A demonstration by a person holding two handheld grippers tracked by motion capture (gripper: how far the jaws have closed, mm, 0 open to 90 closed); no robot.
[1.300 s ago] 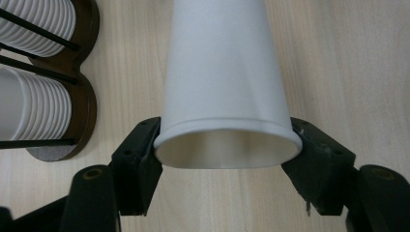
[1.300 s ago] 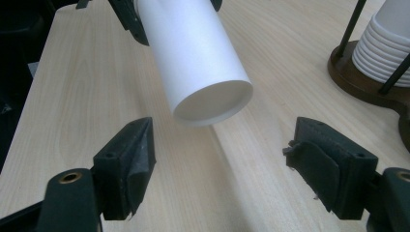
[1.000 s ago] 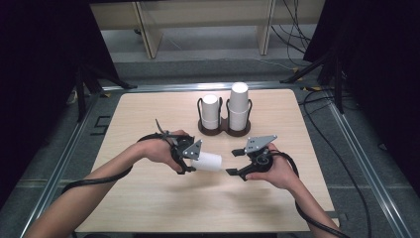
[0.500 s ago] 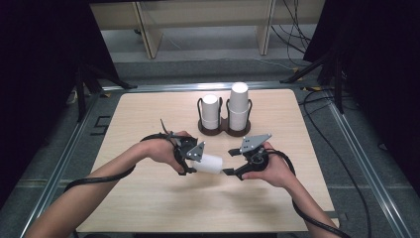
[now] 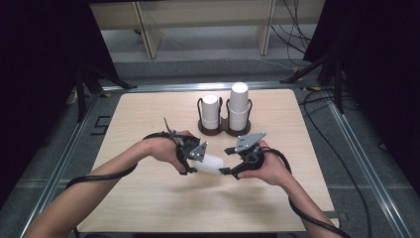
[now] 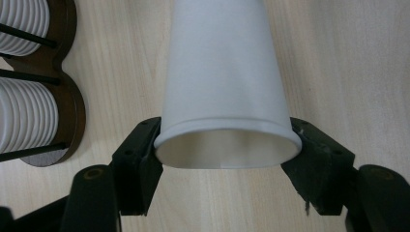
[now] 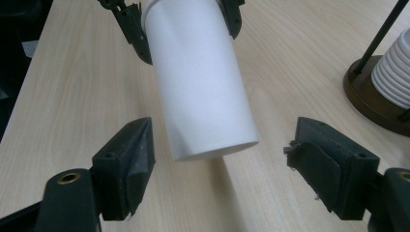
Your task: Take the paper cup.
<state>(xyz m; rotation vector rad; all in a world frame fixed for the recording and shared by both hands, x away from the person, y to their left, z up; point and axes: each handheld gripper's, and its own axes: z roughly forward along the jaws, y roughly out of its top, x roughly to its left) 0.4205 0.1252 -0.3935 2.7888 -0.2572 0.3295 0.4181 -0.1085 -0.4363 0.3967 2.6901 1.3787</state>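
Note:
A white paper cup [image 5: 210,164] lies sideways in the air over the table's middle, and my left gripper [image 5: 190,166] is shut on its rim end. In the left gripper view the cup [image 6: 225,87] points away from the camera, with both jaws pressed on its rim. My right gripper [image 5: 227,171] is open just right of the cup's base. In the right gripper view the cup's closed base [image 7: 200,92] hangs between and a little beyond the spread jaws, untouched by them.
A dark wooden two-post holder [image 5: 225,130] stands at the back centre of the table with a short stack of white cups [image 5: 210,110] on the left and a taller stack [image 5: 238,104] on the right. A metal frame [image 5: 356,163] borders the table.
Both hands have drifted slightly. My right gripper has come a bit closer to the cup's base. The left gripper still holds the cup.

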